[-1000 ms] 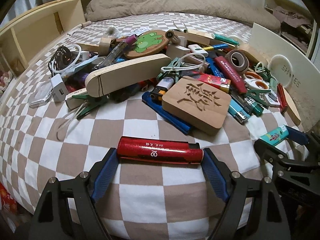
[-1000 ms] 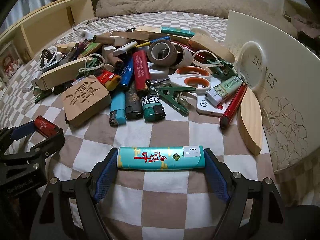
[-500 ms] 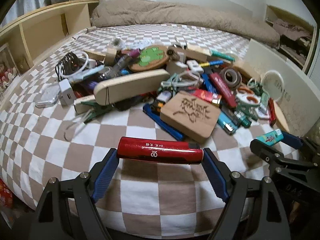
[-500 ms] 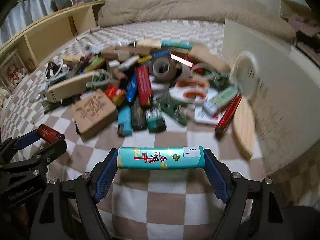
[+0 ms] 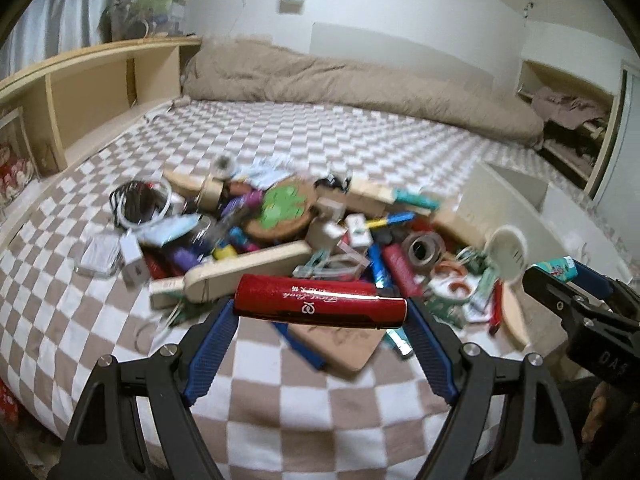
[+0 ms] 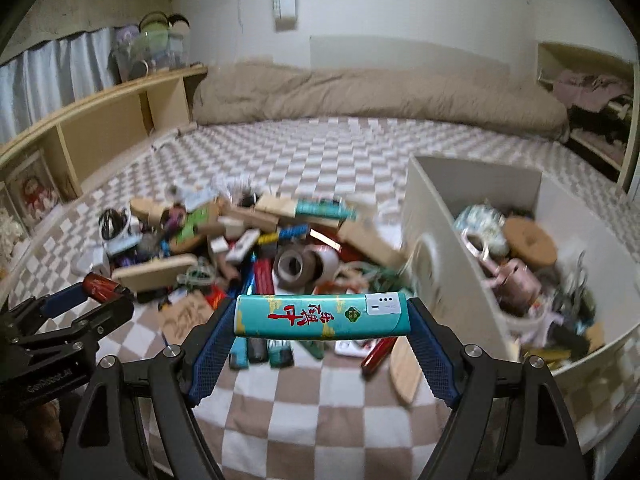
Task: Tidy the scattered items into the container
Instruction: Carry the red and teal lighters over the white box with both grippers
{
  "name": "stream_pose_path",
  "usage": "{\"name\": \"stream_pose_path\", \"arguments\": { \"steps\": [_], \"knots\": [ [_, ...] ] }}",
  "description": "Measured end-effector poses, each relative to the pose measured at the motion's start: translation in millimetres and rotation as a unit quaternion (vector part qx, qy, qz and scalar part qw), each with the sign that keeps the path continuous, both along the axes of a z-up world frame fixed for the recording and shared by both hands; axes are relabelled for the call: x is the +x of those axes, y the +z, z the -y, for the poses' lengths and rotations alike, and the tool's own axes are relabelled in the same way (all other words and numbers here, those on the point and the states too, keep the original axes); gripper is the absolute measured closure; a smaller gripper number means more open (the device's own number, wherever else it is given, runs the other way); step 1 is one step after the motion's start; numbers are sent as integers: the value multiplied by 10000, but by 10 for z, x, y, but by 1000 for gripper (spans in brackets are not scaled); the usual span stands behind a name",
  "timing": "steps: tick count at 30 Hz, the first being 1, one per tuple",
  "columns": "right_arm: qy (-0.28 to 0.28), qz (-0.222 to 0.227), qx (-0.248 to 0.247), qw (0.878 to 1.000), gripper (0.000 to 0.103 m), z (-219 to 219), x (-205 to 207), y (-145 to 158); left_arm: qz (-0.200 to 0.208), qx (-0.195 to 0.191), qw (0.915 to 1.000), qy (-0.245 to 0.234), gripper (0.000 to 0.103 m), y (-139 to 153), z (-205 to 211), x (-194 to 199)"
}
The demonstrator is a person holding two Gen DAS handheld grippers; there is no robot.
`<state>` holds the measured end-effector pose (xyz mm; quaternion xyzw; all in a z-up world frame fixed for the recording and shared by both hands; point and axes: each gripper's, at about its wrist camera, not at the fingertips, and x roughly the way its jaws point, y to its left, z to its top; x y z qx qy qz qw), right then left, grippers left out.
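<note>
Left gripper (image 5: 320, 308) was clamped endwise on a red lighter (image 5: 320, 306), held level above the checked bedsheet (image 5: 280, 392). Right gripper (image 6: 322, 316) was gripping a teal lighter (image 6: 322, 316) the same way. Clutter pile (image 6: 256, 248) lay mid-bed, blurred. White box (image 6: 424, 216), right of the pile, was already part full.

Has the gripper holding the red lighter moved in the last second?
Yes. The left gripper, shut on the red lighter, has risen: the pile sits lower and smaller, and the wall now shows.
</note>
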<state>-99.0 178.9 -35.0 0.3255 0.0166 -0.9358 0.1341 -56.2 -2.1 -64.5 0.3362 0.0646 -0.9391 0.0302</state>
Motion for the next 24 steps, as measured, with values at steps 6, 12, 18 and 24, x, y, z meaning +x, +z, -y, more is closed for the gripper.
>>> {"name": "stream_pose_path", "arguments": {
  "steps": [6, 12, 18, 24],
  "knots": [
    [-24, -449, 56, 9990, 20, -97, 38, 270, -381, 85, 9992, -126, 19, 302, -130, -51],
    [-121, -778, 41, 9969, 20, -239, 42, 503, -730, 75, 9967, -345, 19, 601, -308, -112],
    [-214, -1103, 90, 9936, 20, -397, 3, 737, -1046, -15, 9928, -592, 19, 870, -555, -209],
    [-450, -1524, 185, 9871, 20, -660, -33, 1009, -1273, 1, 9882, -849, 19, 1094, -817, -337]
  ]
}}
